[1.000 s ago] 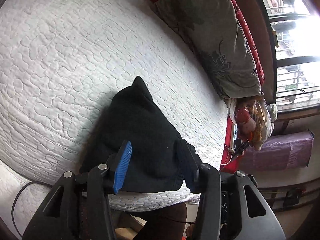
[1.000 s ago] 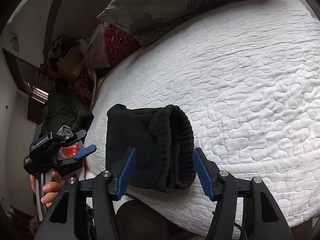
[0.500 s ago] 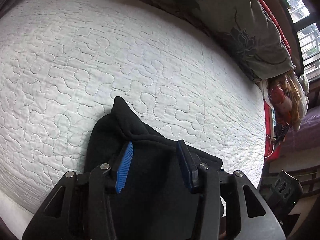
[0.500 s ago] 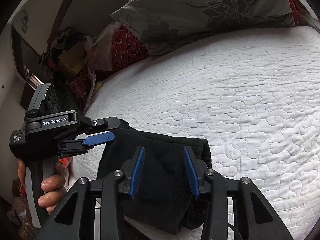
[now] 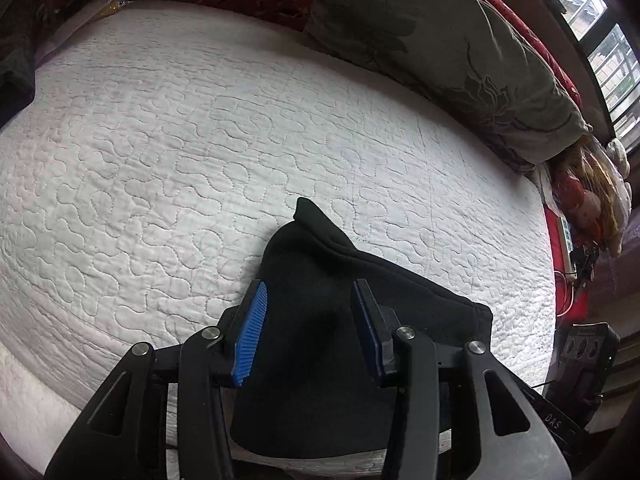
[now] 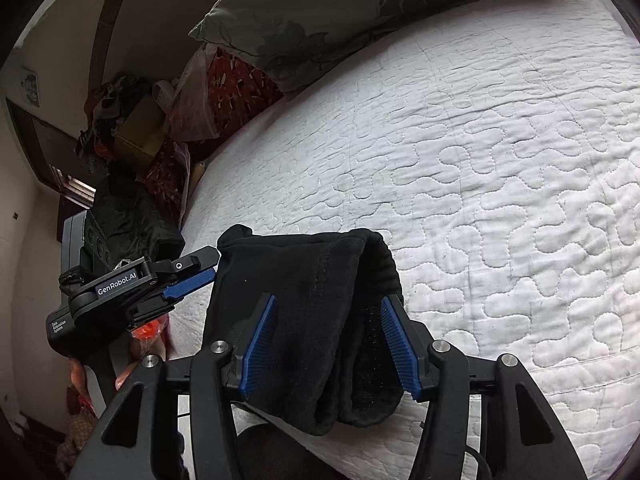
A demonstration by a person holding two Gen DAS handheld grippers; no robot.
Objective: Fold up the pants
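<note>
The black pants lie folded into a small bundle on the near edge of a white quilted bed. They show in the right wrist view too, with the ribbed waistband on the right. My left gripper is open, its blue-padded fingers either side of the bundle, just above it. My right gripper is open and hovers over the near end of the bundle. In the right wrist view the left gripper is at the bundle's left corner.
A grey flowered pillow lies along the far side of the bed, with red bedding behind it. Bags and clutter sit beyond the bed's left end. A window is at the far right.
Both grippers moved in over the bundle from the bed's near edge. The right gripper narrowed half a second ago and is wider again now. The pants have barely shifted.
</note>
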